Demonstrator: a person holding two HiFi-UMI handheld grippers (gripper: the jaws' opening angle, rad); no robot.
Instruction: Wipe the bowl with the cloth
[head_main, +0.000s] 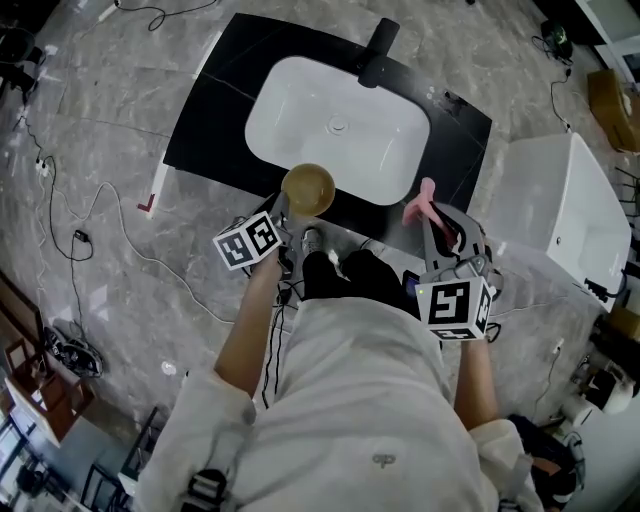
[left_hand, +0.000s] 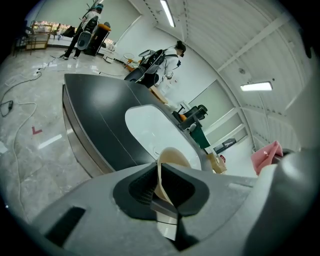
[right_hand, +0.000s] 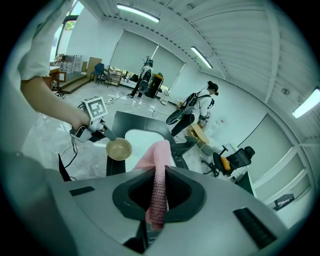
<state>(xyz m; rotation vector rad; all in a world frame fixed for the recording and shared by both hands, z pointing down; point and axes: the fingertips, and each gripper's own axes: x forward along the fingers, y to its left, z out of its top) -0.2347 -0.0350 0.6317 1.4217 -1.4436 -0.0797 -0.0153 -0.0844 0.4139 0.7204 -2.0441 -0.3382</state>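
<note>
Two hand-held grippers, both loaded.

Head view: left hand-held gripper (head_main: 287, 207) pinches the rim of the tan round bowl (head_main: 308, 189), which hangs over the near edge of the black bench (head_main: 205, 120), just before the white sink (head_main: 290, 95). Right hand-held gripper (head_main: 428, 212) clamps the pink knitted cloth (head_main: 420, 198), apart, to the bowl's right.

Left gripper view: jaws pressed on the rim, bowl seen edge-on.

Right gripper view: cloth strip nipped between the jaws. Bowl lies ahead-left, hollow showing. Likely the cloth must travel left.

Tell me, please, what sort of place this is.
Likely a lab or workshop hall: a white oval sink in a freestanding black counter, and loose black cables on the grey marbled floor.
</note>
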